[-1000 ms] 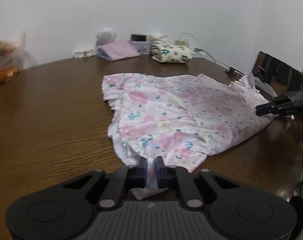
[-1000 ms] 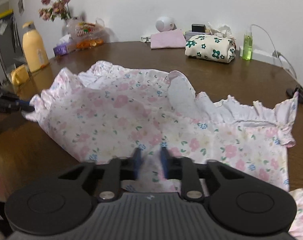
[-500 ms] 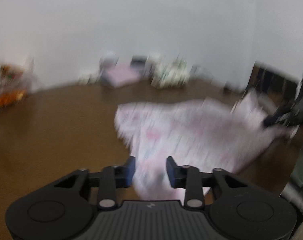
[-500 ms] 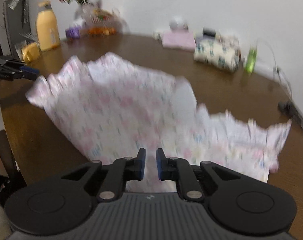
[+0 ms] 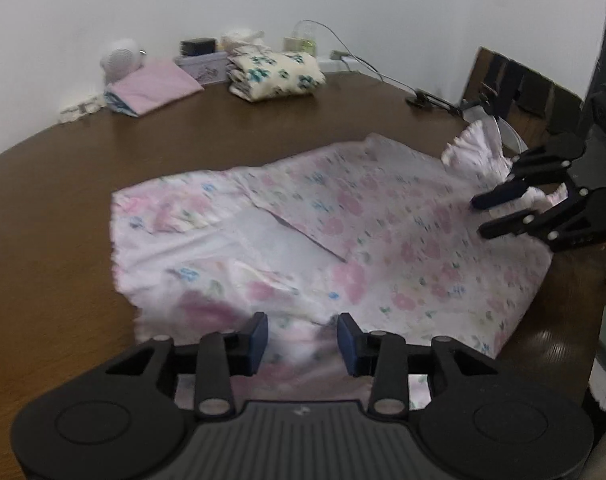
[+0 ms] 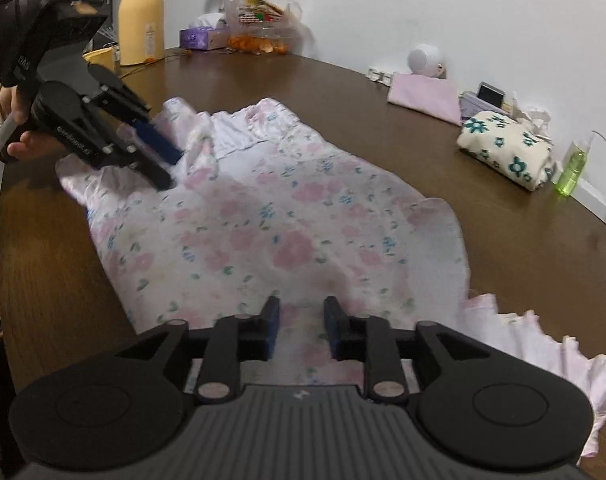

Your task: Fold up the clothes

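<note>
Floral dress point(image 5: 343, 216) spread on brown table point(image 5: 55, 216), one flap doubled over middle | left gripper point(image 5: 302, 338) and right gripper point(image 6: 301, 326) gaping, empty, above near hems | mid-fold likely; next needs fresh pinch on an edge.

Colours and patterns on our table

We see a white garment point(image 6: 263, 216) printed with pink flowers, small blue blooms and green leaves; a dark brown wood-grain table point(image 6: 443, 184); a cream folded cloth point(image 6: 507, 148) with teal flowers; a plain pink folded cloth point(image 6: 423, 98); a yellow bottle point(image 6: 141, 16); a lime-green bottle point(image 6: 571, 170); our black claws carry blue pads point(image 5: 259, 334).
</note>
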A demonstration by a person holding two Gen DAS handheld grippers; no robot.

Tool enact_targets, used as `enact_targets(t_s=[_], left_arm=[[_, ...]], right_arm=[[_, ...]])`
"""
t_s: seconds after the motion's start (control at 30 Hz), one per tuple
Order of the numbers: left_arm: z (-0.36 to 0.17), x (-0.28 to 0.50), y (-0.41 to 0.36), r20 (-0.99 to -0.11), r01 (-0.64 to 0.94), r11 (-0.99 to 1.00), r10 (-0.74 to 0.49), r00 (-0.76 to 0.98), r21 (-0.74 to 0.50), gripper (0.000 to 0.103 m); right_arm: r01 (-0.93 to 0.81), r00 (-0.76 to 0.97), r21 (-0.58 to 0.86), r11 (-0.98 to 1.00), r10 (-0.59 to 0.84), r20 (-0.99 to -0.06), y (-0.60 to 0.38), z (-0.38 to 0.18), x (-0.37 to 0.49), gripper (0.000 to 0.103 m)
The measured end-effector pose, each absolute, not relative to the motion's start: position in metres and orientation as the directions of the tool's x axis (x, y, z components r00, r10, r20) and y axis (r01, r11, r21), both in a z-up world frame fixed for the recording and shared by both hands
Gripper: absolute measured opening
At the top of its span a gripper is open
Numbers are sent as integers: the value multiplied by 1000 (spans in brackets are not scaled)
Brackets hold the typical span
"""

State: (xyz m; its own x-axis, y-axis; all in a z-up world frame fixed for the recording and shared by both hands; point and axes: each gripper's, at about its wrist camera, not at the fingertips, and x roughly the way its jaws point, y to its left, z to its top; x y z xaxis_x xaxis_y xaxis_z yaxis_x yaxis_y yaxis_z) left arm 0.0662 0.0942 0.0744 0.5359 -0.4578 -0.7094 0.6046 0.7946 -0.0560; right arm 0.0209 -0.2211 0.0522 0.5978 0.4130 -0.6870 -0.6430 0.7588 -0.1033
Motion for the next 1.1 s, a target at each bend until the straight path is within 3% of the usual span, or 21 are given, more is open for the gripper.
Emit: enact_targets(t_s=[0.03,0.07,0.13,0.2,0.37,0.5,0.6,0.7,0.73,0.77,0.8,0.87,1.1], left_arm=[[79,69,98,-704,600,798,-460,541,-59,38],[78,79,100,-703,601,797,-459,543,-55,44],[76,98,104,-701,604,796,-456,548,-46,50],[74,118,108,-699,607,794,-454,552,-36,50],[69,167,118,-694,613,790,-448,564,-13,50],[65,207,126,-690,617,787,-443,572,6,54],[59,228,134,-706,630,775,-478,523,-58,55],[53,234,136,-707,628,772,-500,501,-100,53],[52,236,136,-706,628,770,-507,494,-114,38],[52,236,138,-702,623,772,-513,493,-126,11],[52,236,140,-698,619,773,-520,493,-139,4],[53,235,143,-689,610,775,-532,492,-163,5],[96,175,148,-575,619,781,-543,612,-80,2]], right_arm=[[-649,616,-124,751,423,-664,-226,61,20,31],[-642,657,-156,750,434,-616,-233,74,21,44],[-619,695,-168,767,435,-573,-245,92,39,52],[-611,686,-141,779,433,-584,-254,103,71,52],[-580,572,-28,814,382,-725,-259,83,154,52],[-589,495,46,807,405,-769,-255,66,183,52],[-583,453,87,808,411,-791,-249,56,199,46],[-585,403,153,797,449,-798,-249,49,209,30],[-588,390,168,791,459,-798,-249,48,210,21],[-593,380,174,786,464,-800,-248,46,210,15],[-598,371,179,782,467,-803,-247,45,210,14],[-614,372,169,771,471,-800,-246,44,207,4],[-683,434,94,725,506,-745,-250,74,172,2]])
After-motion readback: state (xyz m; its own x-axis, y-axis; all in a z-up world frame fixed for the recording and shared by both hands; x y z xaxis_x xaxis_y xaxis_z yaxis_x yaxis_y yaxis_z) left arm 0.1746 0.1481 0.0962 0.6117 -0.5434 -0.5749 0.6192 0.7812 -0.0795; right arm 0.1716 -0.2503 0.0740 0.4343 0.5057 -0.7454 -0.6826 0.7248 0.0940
